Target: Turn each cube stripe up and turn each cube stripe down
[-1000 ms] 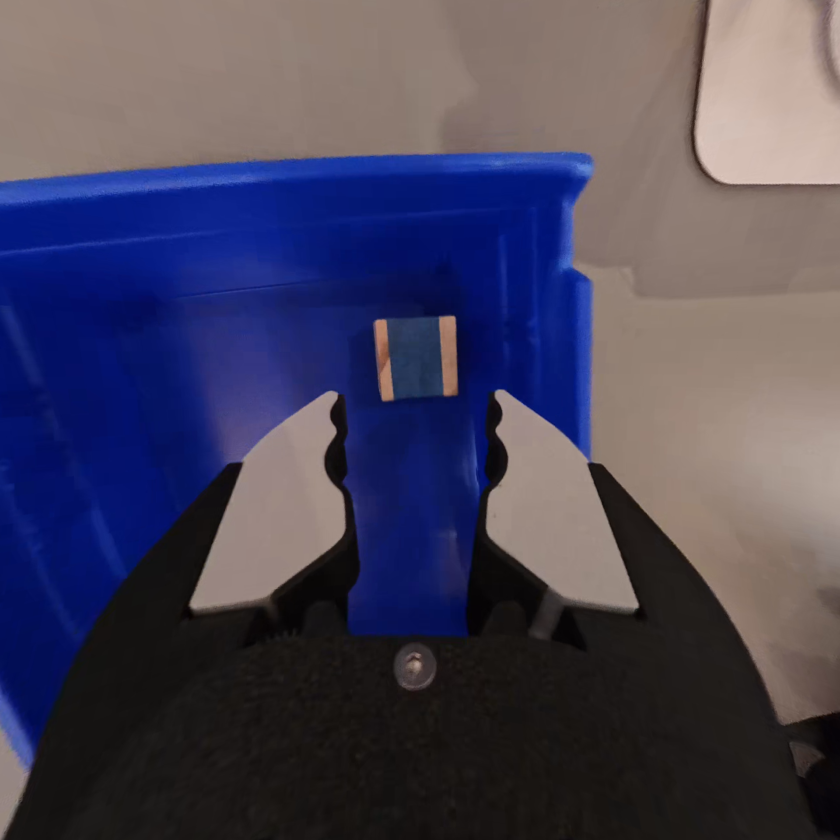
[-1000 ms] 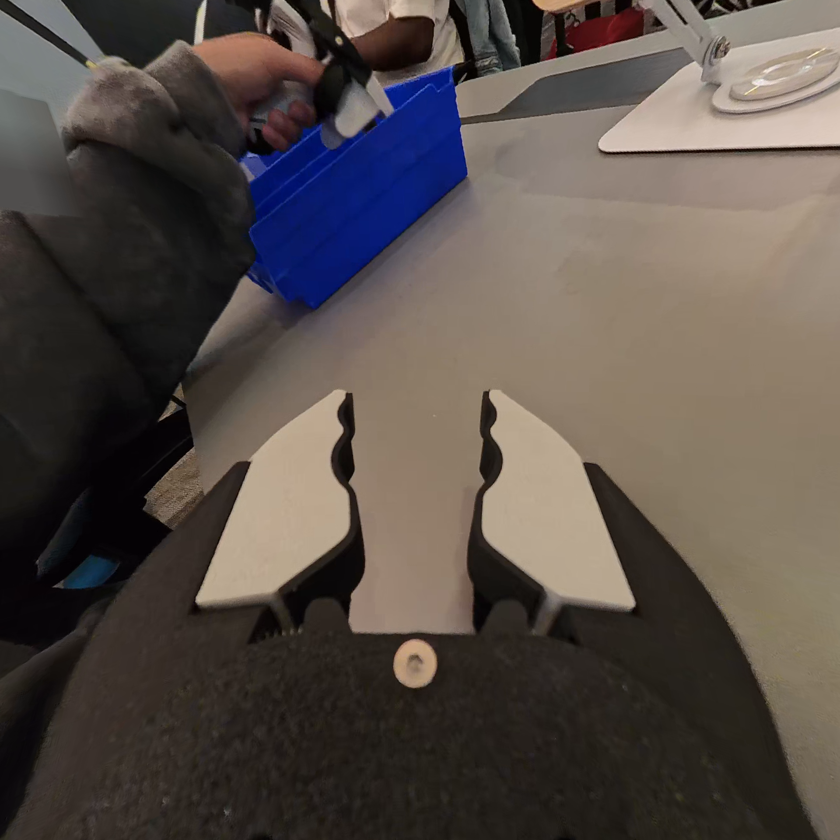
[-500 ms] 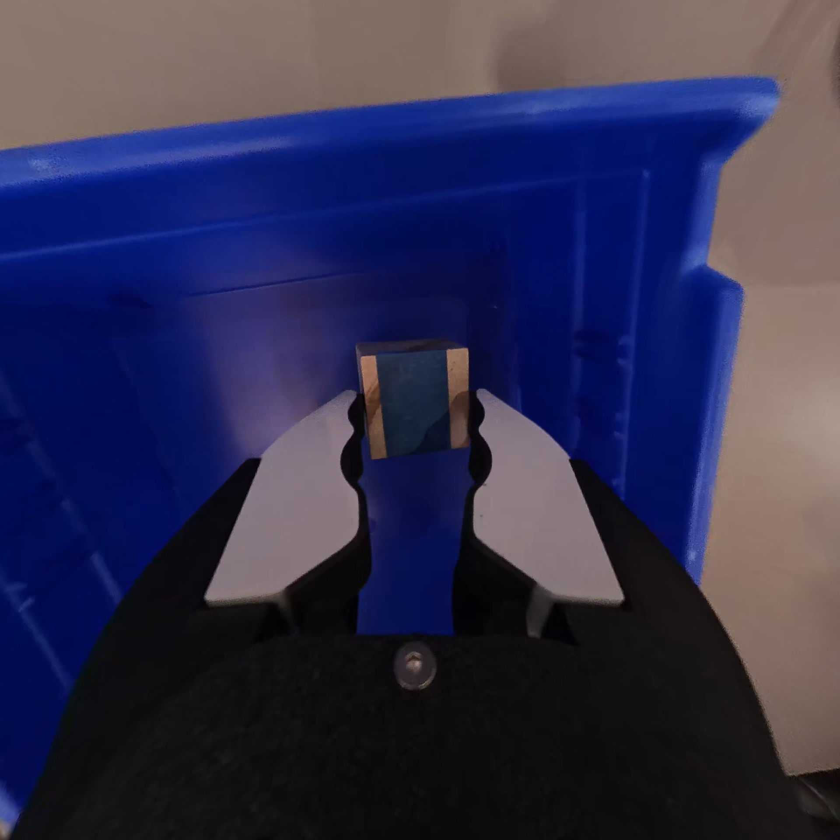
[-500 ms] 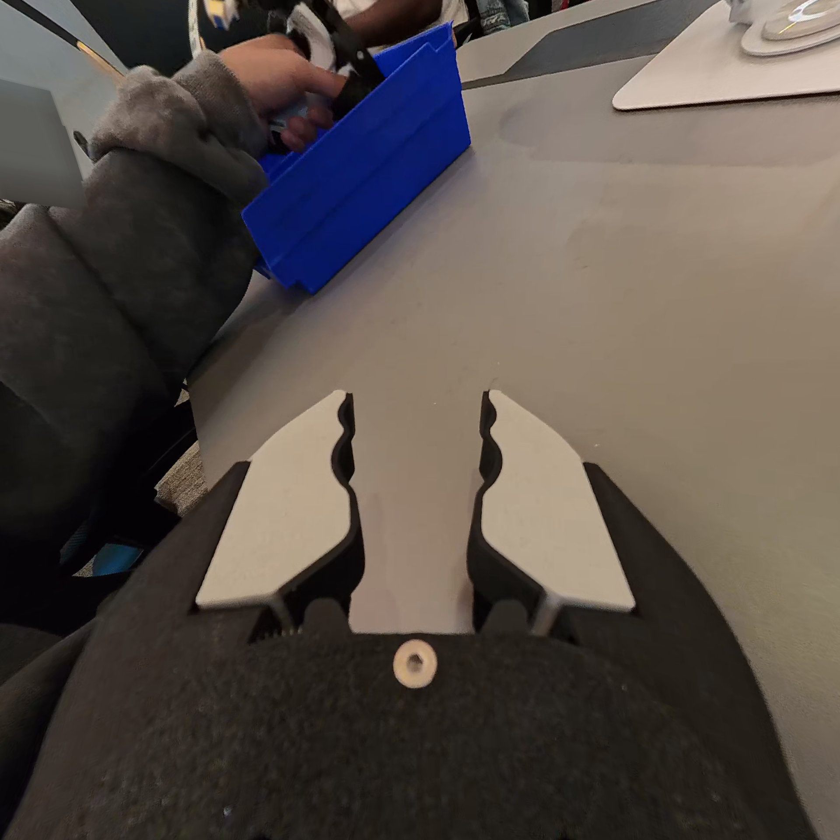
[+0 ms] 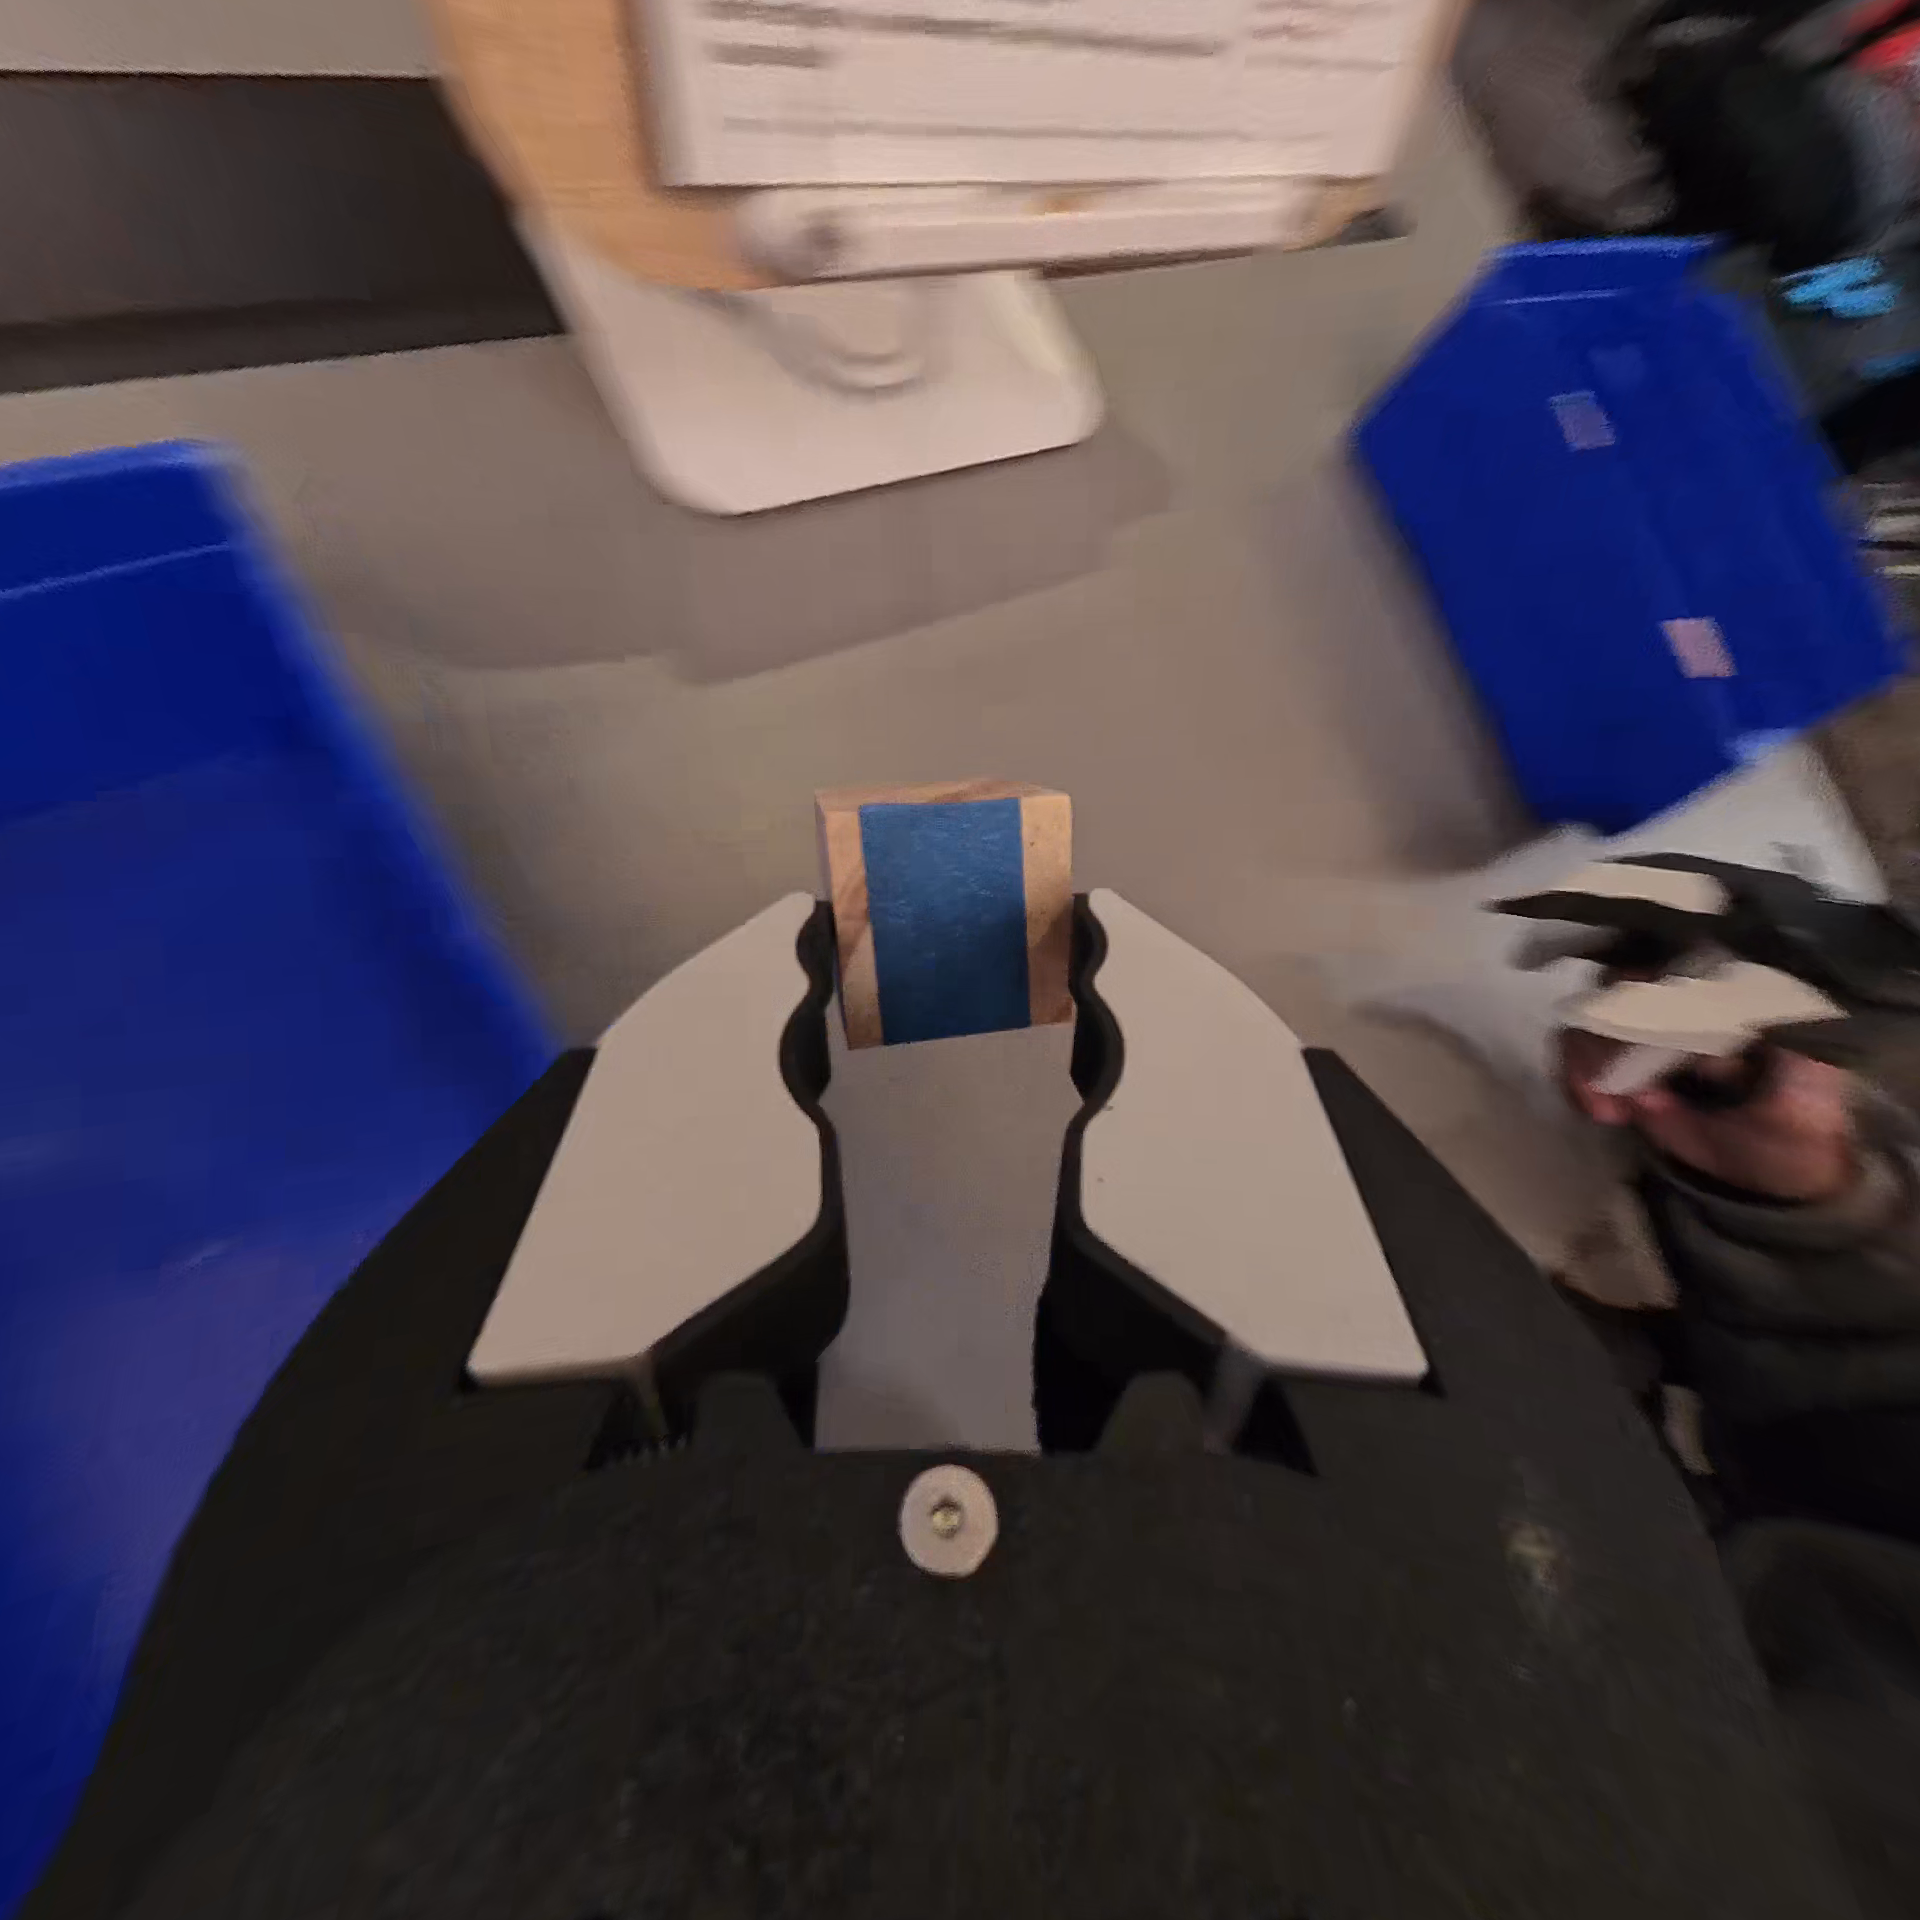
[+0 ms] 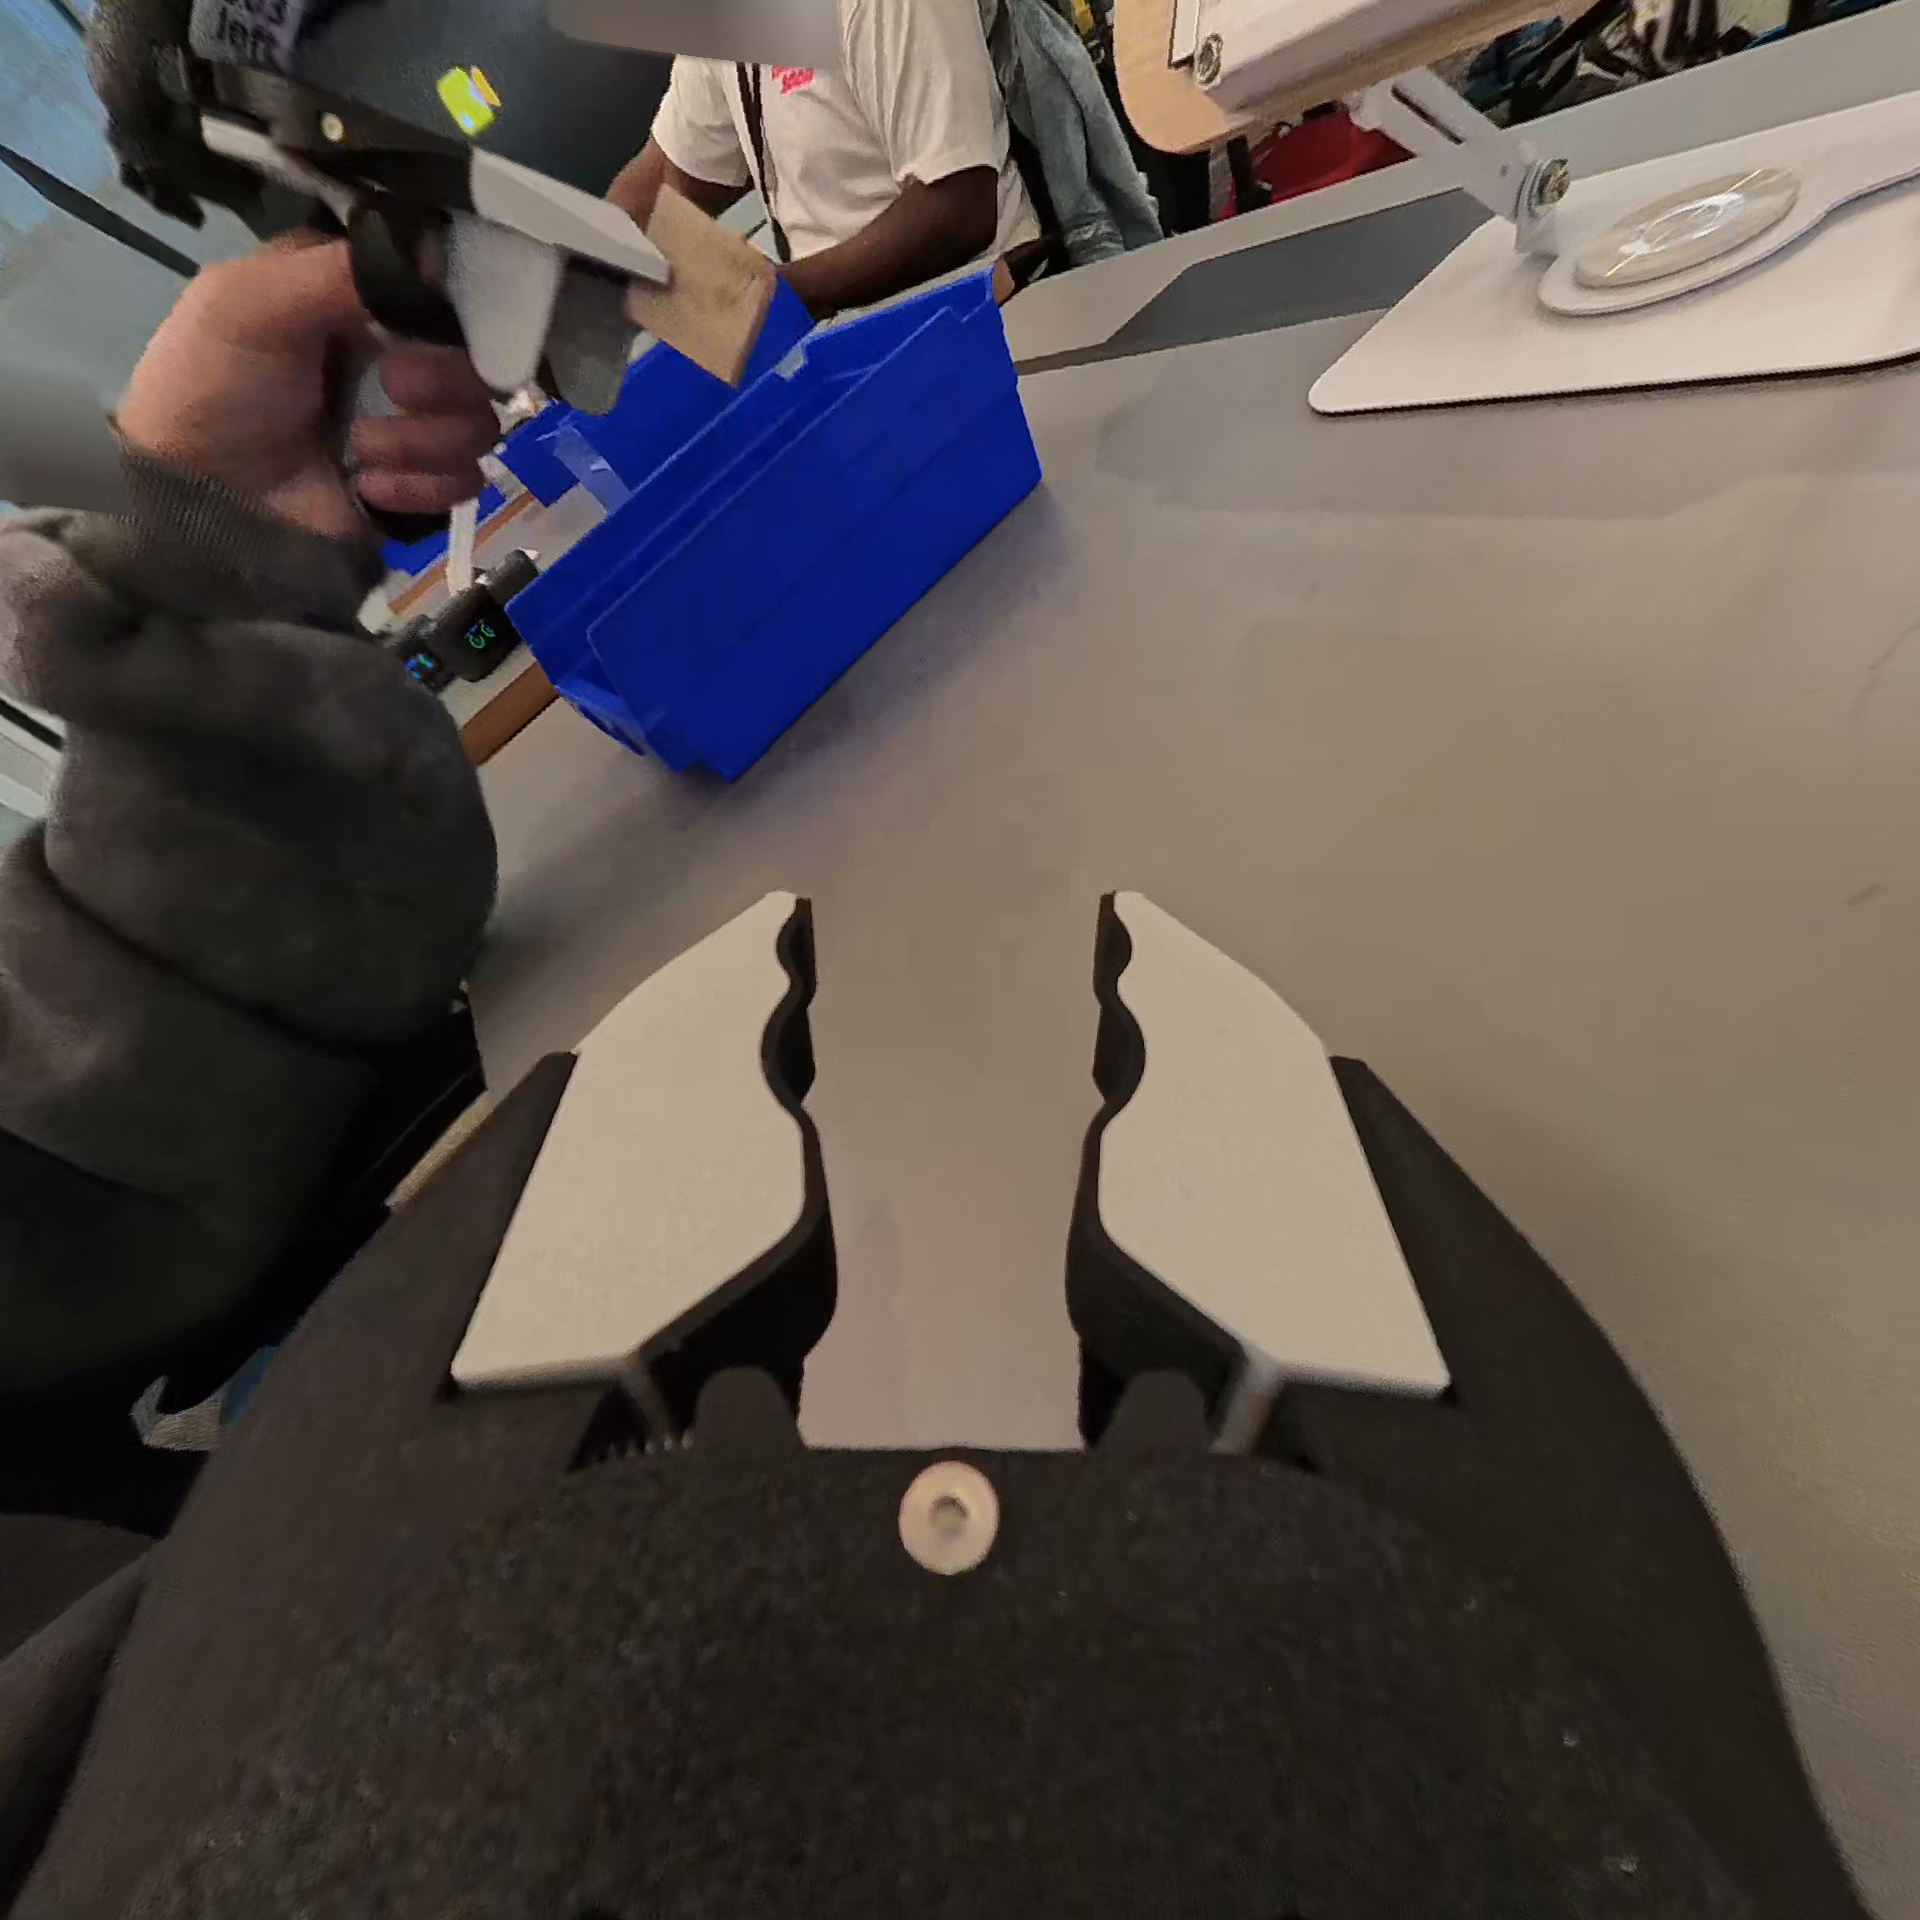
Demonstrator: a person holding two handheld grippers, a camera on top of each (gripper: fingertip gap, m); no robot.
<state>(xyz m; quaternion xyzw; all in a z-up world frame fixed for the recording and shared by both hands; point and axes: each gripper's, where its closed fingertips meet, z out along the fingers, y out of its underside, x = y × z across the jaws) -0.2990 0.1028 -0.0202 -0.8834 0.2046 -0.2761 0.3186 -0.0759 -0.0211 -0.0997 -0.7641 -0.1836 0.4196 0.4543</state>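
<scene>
My left gripper (image 5: 948, 920) is shut on a wooden cube (image 5: 943, 916) with a blue stripe facing the camera. It holds the cube in the air above the grey table (image 5: 644, 727). In the right wrist view the left gripper (image 6: 634, 275) shows at upper left, holding the cube (image 6: 707, 286) above the blue bin (image 6: 790, 561). My right gripper (image 6: 951, 914) is open and empty, low over the grey table (image 6: 1351, 779). It also shows blurred at the right of the left wrist view (image 5: 1621, 966).
The blue bin (image 5: 187, 935) is at the left. A second blue bin (image 5: 1621, 520) sits at the far right. A white stand base (image 6: 1621, 312) with a board on its arm is at the back. A person sits behind the table (image 6: 862, 135).
My left gripper closed on the cube inside the bin, lifted it out and swung right. The right gripper stayed open and tilted slightly.
</scene>
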